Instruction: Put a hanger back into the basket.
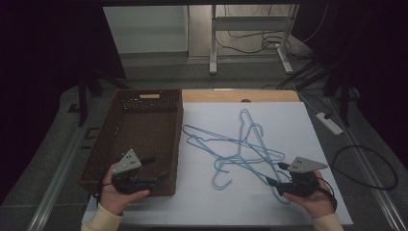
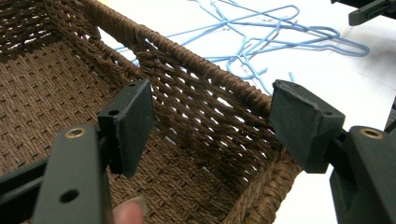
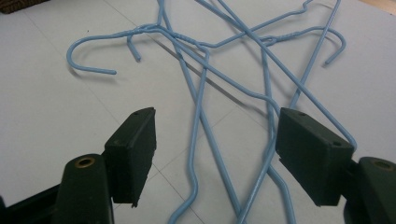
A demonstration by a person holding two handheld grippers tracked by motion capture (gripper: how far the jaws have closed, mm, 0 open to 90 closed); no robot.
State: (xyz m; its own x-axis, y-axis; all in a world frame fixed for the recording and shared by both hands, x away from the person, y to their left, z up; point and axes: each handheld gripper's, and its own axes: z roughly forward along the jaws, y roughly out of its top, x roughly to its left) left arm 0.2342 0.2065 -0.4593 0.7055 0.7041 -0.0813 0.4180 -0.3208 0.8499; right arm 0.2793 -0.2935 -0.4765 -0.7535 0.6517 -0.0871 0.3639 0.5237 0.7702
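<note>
Item: blue wire hangers, several, lying tangled in a loose heap on the white sheet that covered the tabletop, mid-sheet toward its right edge and just right of the basket. Hooks pointed several ways; wires crossed over one another.

Right gripper: jaws stood wide apart, low over the heap's near right end, wires running between the pads but none pinched.

Left gripper: jaws likewise spread, holding nothing, poised at the near right corner of the brown woven basket, which stood along the sheet's left edge with nothing visible inside.

Step judged: approach, before any pick-up. The next move would likely call for singling out one wire at the heap's edge, closing on it alone, and lifting clear without dragging its neighbours.
</note>
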